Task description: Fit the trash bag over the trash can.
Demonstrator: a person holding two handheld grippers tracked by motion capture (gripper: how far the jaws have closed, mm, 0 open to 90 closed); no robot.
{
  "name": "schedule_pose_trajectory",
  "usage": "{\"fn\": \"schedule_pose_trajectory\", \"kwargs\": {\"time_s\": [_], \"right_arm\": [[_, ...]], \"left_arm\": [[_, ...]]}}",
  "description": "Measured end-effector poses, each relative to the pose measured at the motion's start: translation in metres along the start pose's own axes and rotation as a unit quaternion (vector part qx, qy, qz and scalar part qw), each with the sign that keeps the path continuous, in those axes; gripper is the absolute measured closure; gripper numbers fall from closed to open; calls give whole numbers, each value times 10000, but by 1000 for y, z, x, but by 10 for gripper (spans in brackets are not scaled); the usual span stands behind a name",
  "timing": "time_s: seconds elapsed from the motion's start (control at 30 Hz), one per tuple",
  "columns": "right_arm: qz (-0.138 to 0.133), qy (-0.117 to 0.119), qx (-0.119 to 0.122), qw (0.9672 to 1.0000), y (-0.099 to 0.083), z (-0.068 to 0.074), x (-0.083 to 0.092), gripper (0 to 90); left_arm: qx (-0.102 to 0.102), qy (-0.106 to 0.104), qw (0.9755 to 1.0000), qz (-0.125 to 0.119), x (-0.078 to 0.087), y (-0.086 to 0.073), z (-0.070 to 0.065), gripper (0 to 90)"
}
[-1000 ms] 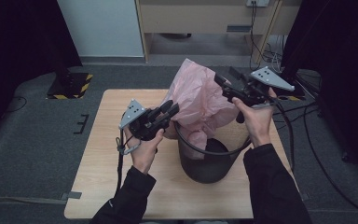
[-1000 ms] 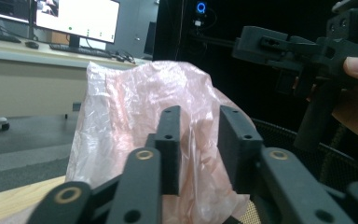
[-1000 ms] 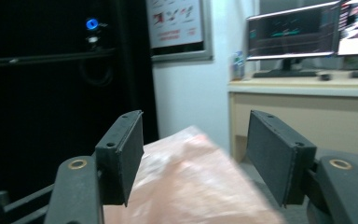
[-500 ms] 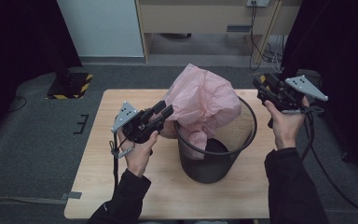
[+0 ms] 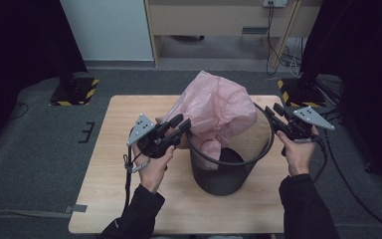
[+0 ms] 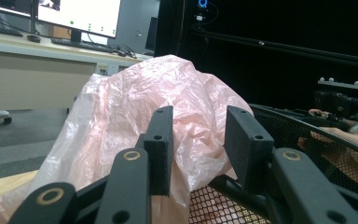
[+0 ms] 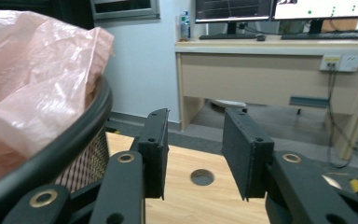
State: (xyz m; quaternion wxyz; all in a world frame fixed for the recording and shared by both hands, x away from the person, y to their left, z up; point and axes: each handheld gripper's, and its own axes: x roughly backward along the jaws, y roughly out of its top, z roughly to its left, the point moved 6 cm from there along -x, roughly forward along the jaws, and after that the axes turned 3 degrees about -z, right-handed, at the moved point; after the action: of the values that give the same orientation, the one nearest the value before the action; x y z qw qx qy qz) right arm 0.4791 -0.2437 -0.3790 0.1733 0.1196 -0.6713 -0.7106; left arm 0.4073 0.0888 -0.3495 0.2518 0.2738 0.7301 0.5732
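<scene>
Bin [image 5: 229, 174] — pink bag [image 5: 219, 112] bunched inside, apparently spilling over rim.

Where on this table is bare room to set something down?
The table is bare along its left edge and across the front, between the forearms. Crowded: the middle, with the mesh bin and pink bag, flanked by the left hand-held gripper and right hand-held gripper.

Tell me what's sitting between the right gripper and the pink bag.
In the high view, the black mesh bin's rim separates the right gripper, outside it, from the pink bag inside.
</scene>
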Motion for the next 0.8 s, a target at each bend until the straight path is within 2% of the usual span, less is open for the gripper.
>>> {"fn": "schedule_pose_trajectory", "kwargs": {"time_s": [0.07,0.13,0.2,0.33,0.6,0.67,0.73,0.8], "right_arm": [[47,46,12,10000,-4,2,1,577],[91,159,147,9997,-7,10,0,628],[32,218,108,9997,-7,17,-1,647],[-9,445,-27,9990,-9,32,-7,641],[-30,845,30,9964,-11,72,-16,635],[-24,864,51,9962,-12,78,-17,627],[11,855,-18,9963,-12,81,-19,605],[73,746,23,9972,-13,78,-19,581]], "left_arm": [[4,-2,10000,4,1,0,0,628],[-5,13,10000,11,2,0,1,632],[-4,34,10000,16,7,0,2,632],[28,110,9999,9,21,4,10,632],[-69,350,9994,40,50,10,25,630],[-80,375,9993,30,56,13,28,631],[-32,427,9990,-105,62,18,33,629],[33,557,9980,-310,71,24,40,603]]}}
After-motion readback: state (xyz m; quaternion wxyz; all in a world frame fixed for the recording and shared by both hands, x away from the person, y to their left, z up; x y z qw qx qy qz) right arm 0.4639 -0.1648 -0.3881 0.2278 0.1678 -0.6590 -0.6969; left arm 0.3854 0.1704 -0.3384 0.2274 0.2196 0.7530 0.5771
